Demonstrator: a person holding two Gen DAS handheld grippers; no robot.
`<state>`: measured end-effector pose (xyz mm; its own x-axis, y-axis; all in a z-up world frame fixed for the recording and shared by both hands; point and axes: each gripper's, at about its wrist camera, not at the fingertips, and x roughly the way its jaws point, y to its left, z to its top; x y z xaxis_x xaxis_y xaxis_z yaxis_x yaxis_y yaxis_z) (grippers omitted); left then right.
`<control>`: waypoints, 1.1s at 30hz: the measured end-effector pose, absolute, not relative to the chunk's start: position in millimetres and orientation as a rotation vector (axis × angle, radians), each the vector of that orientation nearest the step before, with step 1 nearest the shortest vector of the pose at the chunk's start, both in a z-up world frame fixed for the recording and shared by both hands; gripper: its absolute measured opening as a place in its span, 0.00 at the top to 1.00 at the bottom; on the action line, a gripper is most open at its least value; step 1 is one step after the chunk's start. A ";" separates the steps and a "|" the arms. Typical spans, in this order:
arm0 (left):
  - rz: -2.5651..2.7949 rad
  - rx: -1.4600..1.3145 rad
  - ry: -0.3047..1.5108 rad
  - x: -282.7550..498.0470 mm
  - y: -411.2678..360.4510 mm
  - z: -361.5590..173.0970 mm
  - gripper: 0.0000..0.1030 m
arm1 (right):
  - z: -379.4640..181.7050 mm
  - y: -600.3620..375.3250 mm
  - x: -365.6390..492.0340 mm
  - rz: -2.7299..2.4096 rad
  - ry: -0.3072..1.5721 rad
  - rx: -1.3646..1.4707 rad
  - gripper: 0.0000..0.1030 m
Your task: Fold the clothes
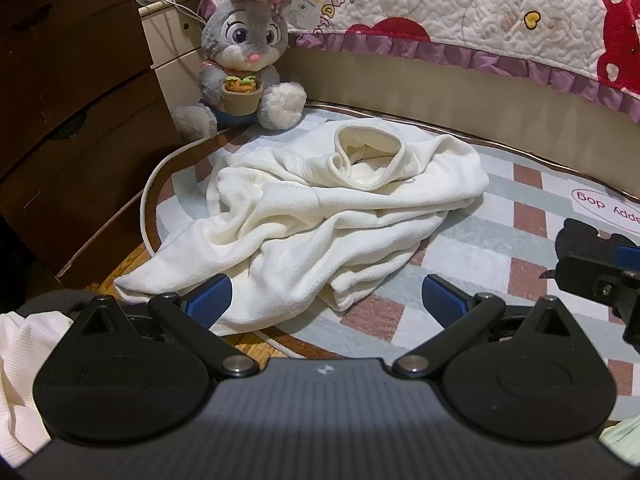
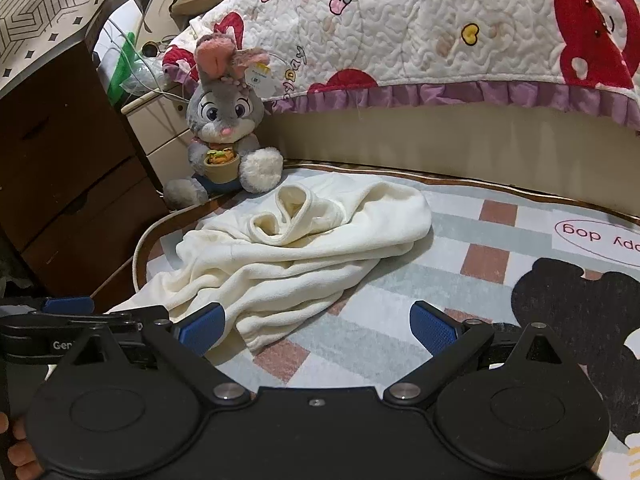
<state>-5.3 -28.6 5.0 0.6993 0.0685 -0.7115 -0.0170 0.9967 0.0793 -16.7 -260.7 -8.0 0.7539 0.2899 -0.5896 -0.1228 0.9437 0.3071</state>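
Both grippers hang spread and empty as we open on a bedroom floor: our left gripper (image 1: 326, 300) sits at the bottom of its frame with blue pads wide apart, one pad just over the near hem of a crumpled cream top (image 1: 320, 216), while our right gripper (image 2: 316, 326) mirrors it at the bottom of its own frame, nothing between its pads either. From the left wrist view we see the right gripper's black body at the right edge. The garment lies in a heap at centre frame on a checked rug (image 1: 500, 248), collar opening turned up toward the back and one edge spilling off the rug onto the wooden floor (image 1: 120, 272) at lower left. We judge the main risk to be a pinch that catches several bunched layers at once, so the top lifts as a lump instead of spreading flat; the tangled folds near the pads invite exactly that. A white cord (image 1: 152, 188) curving along the rug's left edge could also snag, and a sweep toward the back could topple the plush rabbit (image 1: 248, 48) at upper left. As for containers, only the toy pot (image 1: 242, 98) in the rabbit's paws, filled with a plush orange-and-green plant; the dark drawers (image 1: 72, 100) at far left are closed, contents unseen.
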 end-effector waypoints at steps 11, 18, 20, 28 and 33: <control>0.047 0.030 0.795 5.6 -14.1 -18.5 0.00 | -28.3 -268.6 -0.2 0.272 0.694 0.388 0.02; 0.085 -0.034 0.808 44.9 26.4 -65.1 0.03 | -82.5 -282.6 47.2 0.322 0.677 0.744 0.06; 0.110 -0.069 0.868 56.6 41.4 -83.4 0.08 | -92.2 -283.1 52.7 0.365 0.620 0.799 0.07; 0.178 -0.060 0.777 87.4 77.4 -110.1 0.13 | -140.1 -258.9 119.8 0.397 0.741 0.756 0.07; 0.221 0.037 0.719 111.0 88.5 -114.1 0.13 | -166.1 -273.2 165.4 0.264 0.807 0.799 0.07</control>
<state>111.0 88.5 -114.1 0.7304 0.2133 -0.6488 -0.1878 0.9761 0.1095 165.4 -273.2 -166.1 0.6786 0.4953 -0.5424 0.0796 0.6845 0.7246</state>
